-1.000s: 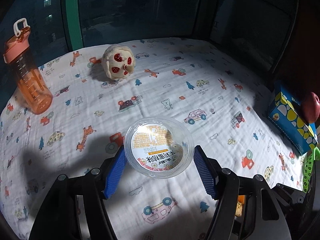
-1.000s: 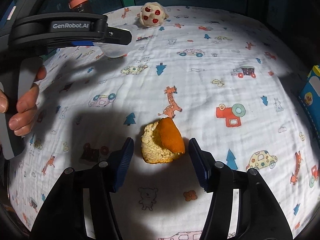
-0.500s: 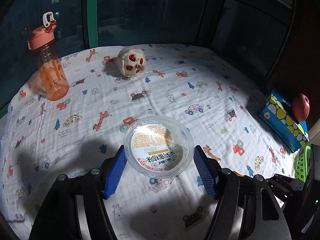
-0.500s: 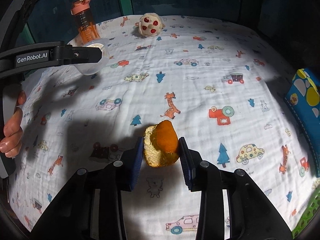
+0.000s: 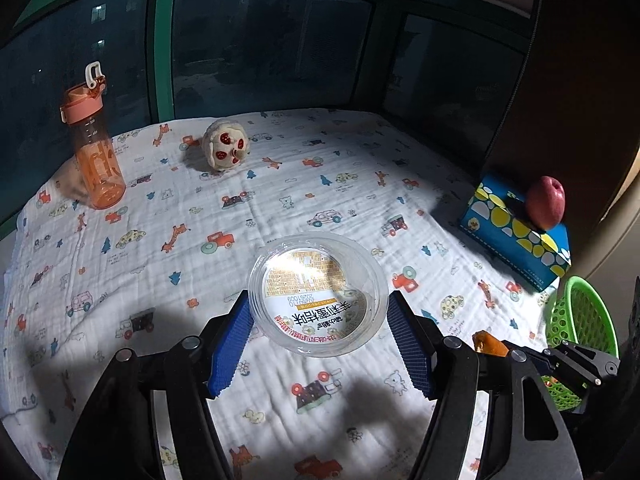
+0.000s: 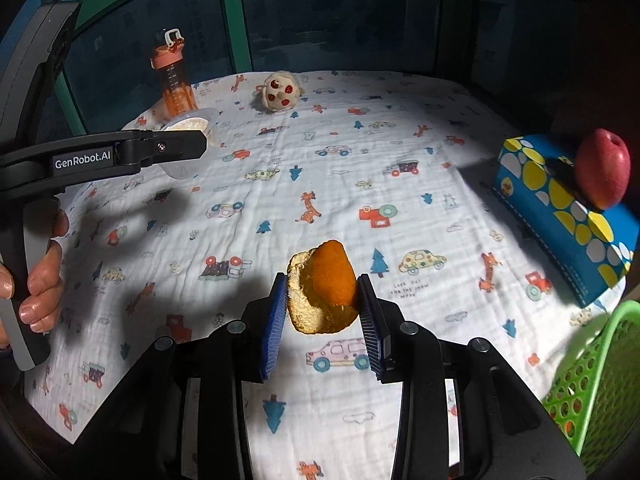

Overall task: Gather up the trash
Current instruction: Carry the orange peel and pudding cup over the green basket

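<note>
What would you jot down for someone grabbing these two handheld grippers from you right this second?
Left gripper: shut on the clear plastic lid, lifted off the printed cloth.
Right gripper: its jaws have just closed; it is shut on the orange peel, also off the cloth.
Green basket: at the near right edge, beside the blue tissue box with the apple on it.
Done: both scraps picked up.
Left: probably drop both into the basket.
The orange bottle and plush toy at the far side look like keepers, not trash.
</note>
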Tool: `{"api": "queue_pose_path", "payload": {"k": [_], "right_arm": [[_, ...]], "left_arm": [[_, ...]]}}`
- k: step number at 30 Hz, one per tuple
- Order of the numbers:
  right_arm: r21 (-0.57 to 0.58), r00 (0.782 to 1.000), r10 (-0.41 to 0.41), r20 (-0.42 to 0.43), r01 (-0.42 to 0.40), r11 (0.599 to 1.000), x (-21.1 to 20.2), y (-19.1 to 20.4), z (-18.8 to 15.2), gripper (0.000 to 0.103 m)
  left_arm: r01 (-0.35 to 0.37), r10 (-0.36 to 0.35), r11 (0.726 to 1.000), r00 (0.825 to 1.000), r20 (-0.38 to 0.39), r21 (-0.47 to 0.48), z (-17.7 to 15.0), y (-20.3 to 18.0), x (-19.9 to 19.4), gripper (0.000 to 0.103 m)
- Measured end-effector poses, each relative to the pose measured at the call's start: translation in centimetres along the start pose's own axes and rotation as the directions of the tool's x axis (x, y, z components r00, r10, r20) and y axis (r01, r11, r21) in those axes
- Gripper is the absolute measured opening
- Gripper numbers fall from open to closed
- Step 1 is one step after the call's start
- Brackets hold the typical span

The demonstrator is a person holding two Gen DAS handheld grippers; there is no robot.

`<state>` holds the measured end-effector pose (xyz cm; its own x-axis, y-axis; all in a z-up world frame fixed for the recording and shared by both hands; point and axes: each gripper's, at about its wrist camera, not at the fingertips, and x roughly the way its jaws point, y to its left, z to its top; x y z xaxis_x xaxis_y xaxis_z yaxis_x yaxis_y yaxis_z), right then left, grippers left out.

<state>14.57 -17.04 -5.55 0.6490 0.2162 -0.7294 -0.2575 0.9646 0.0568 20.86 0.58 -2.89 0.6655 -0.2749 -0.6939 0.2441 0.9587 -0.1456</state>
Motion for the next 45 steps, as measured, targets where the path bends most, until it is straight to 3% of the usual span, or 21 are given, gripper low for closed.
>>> {"api": "queue_pose_path", "payload": {"k": [19,32,45], "right_arm": [[0.155,0.986,-0.151,0.073,0.138,0.978,-9.6,-6.8,-6.4,0.035],[0.302,0.956,-0.287,0.06,0.256,0.918,-14.0,-13.3,-10.6,0.035],[0.411,0.918,-0.396,0.019,0.354,0.84,-16.5,-19.2,-13.9,0.036]], "left_arm": [[0.141,-0.14,0.986,0.99,-0.007,0.094,-3.5,-10.5,-3.2,0.065],[0.239,-0.237,0.951,0.971,-0.033,0.196,-4.1,-18.3,-3.7,0.065],[0.286,-0.284,0.919,0.958,-0.047,0.271,-4.1,-23.2,-4.2,0.065]]}}
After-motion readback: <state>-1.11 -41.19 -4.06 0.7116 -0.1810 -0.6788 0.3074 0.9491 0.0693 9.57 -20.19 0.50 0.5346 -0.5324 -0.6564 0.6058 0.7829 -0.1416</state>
